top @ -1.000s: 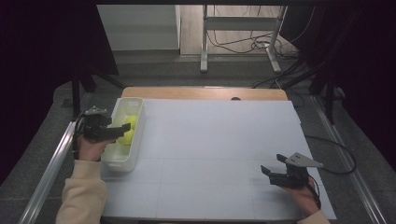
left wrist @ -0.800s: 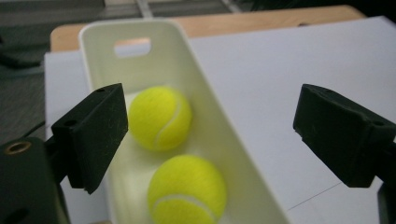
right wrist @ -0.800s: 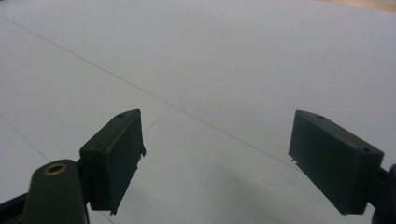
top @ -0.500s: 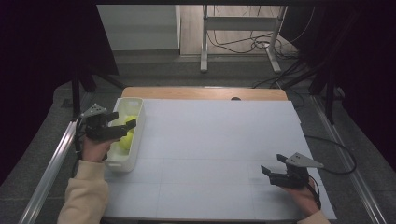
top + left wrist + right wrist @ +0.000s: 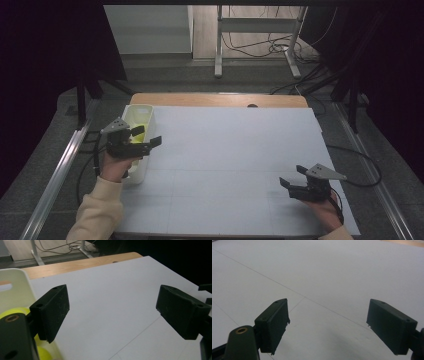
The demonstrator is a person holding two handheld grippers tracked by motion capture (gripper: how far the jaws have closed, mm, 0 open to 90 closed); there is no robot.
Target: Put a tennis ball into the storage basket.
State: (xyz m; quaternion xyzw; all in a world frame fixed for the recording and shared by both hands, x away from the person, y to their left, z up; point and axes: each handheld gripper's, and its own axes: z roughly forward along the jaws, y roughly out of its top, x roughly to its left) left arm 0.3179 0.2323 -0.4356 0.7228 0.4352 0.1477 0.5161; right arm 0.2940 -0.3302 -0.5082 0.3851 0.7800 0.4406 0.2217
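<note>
bin (image 5: 145, 165): smooth white plastic, rectangular | balls (image 5: 138, 133): round, yellow-green

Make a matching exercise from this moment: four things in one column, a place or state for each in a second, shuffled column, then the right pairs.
1. left gripper
2. right gripper
3. yellow balls
4. white bin

A. inside the bin
B. open, above the bin's near part
C. at the table's left edge
D. open, low over the bare white tabletop, near right

Pairs: 1-B, 2-D, 3-A, 4-C
</note>
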